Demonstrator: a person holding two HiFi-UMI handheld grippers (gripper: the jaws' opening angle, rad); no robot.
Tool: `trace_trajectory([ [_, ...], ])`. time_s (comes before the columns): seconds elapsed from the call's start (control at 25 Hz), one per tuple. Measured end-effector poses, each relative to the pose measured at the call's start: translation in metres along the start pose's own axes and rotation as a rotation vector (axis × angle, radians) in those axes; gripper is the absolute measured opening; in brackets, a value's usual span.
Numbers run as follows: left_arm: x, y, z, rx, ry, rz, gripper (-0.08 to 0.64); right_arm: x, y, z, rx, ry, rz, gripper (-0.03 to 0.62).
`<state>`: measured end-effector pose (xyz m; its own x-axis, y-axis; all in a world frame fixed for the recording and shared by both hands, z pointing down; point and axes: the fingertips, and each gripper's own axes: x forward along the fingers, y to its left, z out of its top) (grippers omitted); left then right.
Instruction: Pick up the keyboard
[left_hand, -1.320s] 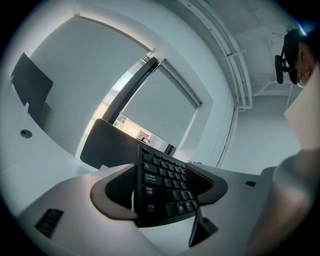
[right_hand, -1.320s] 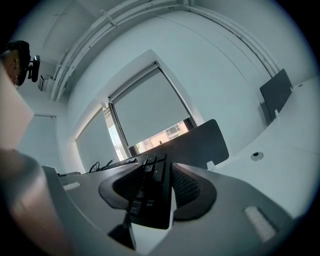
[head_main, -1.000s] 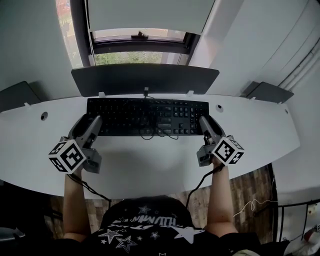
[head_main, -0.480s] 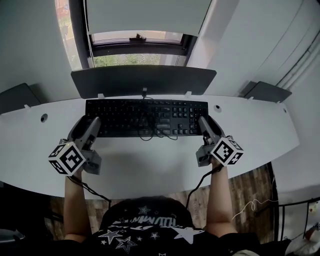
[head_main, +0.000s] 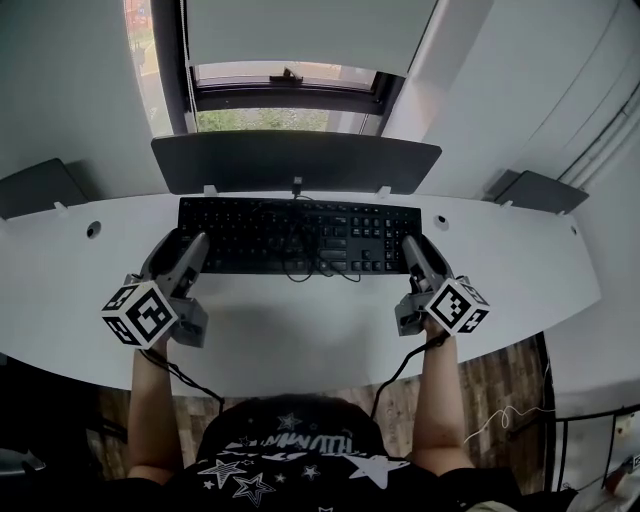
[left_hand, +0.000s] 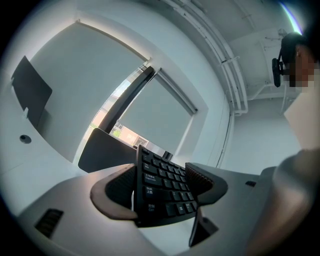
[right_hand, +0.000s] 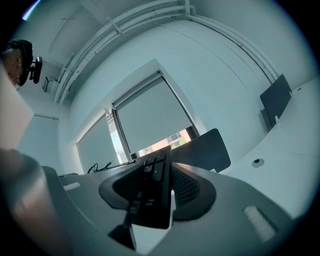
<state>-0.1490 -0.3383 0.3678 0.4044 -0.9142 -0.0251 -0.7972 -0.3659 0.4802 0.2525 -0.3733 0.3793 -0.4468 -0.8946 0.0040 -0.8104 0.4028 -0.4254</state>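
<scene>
Head view: shows keyboard (head_main: 300, 235) at far middle of desk (head_main: 300, 335), just near of dark panel (head_main: 295, 160); left gripper (head_main: 190, 248) at its left end, right gripper (head_main: 412, 248) at its right end.
Left gripper view: jaws part-open, clamped on keyboard's end.
Right gripper view: likewise part-open, pads pressing keyboard's other end.

The black rectangular plastic keyboard (head_main: 300, 235) has small white legends on its keys. The curved matte tabletop (head_main: 300, 335) under it is plain white. The grey left gripper (head_main: 186, 243) and grey right gripper (head_main: 411, 245) have dark ribbed fingers (left_hand: 200, 179), and their cubes are patterned with black-and-white square markers. The flat upright panel (head_main: 296, 160) behind is dark grey. The person's T-shirt (head_main: 290, 445) is black with white stars. The wooden floor (head_main: 500, 385) is brown.
</scene>
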Motion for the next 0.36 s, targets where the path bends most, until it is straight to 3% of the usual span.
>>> trace_trajectory([
  [0.36, -0.0014, -0.0023, 0.0022, -0.006, 0.005, 0.014, 0.319, 0.003, -0.0006, 0.0018, 0.009, 0.003, 0.008, 0.164],
])
